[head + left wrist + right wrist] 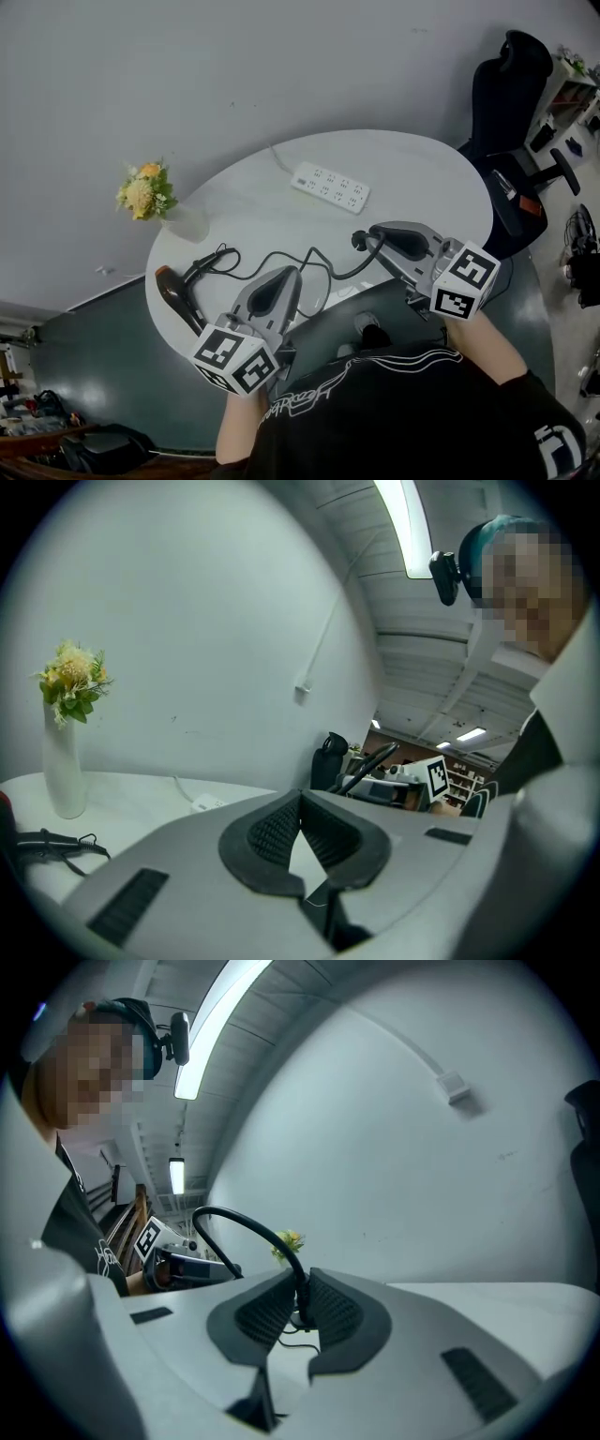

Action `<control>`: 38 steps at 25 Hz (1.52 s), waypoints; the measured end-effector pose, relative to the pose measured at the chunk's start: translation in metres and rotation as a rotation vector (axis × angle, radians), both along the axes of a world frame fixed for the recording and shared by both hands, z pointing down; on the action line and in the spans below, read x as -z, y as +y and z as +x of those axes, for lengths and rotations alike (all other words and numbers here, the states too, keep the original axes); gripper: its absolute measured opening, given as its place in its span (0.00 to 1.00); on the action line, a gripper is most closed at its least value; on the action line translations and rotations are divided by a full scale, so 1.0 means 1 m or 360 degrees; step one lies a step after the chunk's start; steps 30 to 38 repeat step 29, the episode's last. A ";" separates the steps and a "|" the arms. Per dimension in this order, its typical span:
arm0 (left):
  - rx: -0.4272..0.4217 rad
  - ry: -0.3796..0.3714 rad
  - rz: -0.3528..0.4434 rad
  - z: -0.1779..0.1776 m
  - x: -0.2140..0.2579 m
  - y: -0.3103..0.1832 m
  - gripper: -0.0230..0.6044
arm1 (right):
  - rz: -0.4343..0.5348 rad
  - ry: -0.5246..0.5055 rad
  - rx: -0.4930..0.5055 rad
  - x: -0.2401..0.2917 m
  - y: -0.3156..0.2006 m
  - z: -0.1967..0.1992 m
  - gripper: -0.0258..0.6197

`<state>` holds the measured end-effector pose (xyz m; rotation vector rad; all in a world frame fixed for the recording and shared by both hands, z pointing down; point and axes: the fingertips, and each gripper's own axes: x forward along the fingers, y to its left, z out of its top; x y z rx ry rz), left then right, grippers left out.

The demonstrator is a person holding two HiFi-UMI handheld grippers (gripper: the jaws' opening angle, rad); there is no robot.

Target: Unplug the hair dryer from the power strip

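The white power strip (330, 186) lies at the back of the round white table (422, 164) with no plug in its sockets; in the left gripper view the power strip (208, 803) shows small and far off. The black hair dryer (178, 295) lies at the table's left edge. Its black cord (319, 267) runs right to the plug (360, 240). My right gripper (377, 232) is shut on that plug (298, 1316), held clear of the strip, and the cord (246, 1225) arcs up from the jaws. My left gripper (284, 274) hangs over the front of the table, shut and empty (300, 803).
A white vase of yellow flowers (148, 195) stands at the table's left rear, also seen as the vase (64, 761) in the left gripper view. A black office chair (511, 89) stands to the right of the table. The person's torso is close to the table's front edge.
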<state>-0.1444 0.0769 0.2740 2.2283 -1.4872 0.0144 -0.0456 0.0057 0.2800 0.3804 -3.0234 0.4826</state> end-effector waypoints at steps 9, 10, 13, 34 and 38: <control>-0.0029 0.0047 0.0057 -0.001 0.015 0.038 0.04 | -0.0018 -0.0022 -0.0002 0.010 0.046 -0.010 0.09; -0.0034 0.0062 0.0060 -0.001 0.016 0.041 0.04 | -0.0018 -0.0024 -0.0006 0.010 0.049 -0.011 0.09; -0.0044 0.0092 0.0077 -0.002 0.019 0.050 0.04 | -0.0003 -0.0031 -0.0020 0.012 0.058 -0.012 0.09; -0.0069 0.0089 0.0105 0.007 0.021 0.077 0.04 | -0.0008 -0.0048 -0.0092 0.009 0.082 0.004 0.09; -0.0069 0.0089 0.0105 0.007 0.021 0.077 0.04 | -0.0008 -0.0048 -0.0092 0.009 0.082 0.004 0.09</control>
